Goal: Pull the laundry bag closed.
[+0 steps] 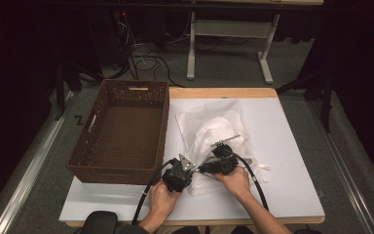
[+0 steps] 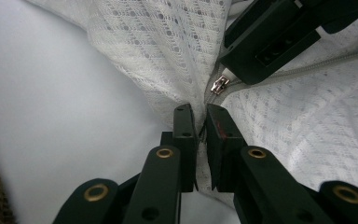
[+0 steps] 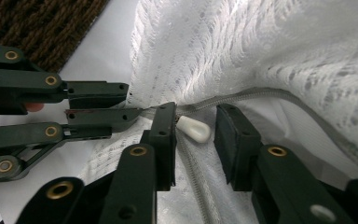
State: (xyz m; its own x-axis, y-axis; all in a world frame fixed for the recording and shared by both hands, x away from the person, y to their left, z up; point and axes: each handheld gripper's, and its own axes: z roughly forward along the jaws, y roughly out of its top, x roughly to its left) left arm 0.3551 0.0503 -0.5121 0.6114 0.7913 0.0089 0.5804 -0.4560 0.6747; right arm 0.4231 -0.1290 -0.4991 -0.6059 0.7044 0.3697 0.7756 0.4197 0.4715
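Basket (image 1: 121, 131) flanks mesh bag (image 1: 214, 131); left gripper (image 2: 198, 135) fingers pinch its edge, right gripper (image 3: 196, 135) fingers straddle zipper pull (image 3: 193, 129), unclenched.

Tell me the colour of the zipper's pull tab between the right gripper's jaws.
White. The pull tab shows best in the right gripper view, against the white mesh bag.

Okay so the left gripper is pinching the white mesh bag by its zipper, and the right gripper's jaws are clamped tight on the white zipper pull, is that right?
Not quite. The left gripper does pinch the white mesh bag by its zipper, but the right gripper is not clamped: in the right gripper view the white zipper pull sits between its jaws, with a gap on one side.
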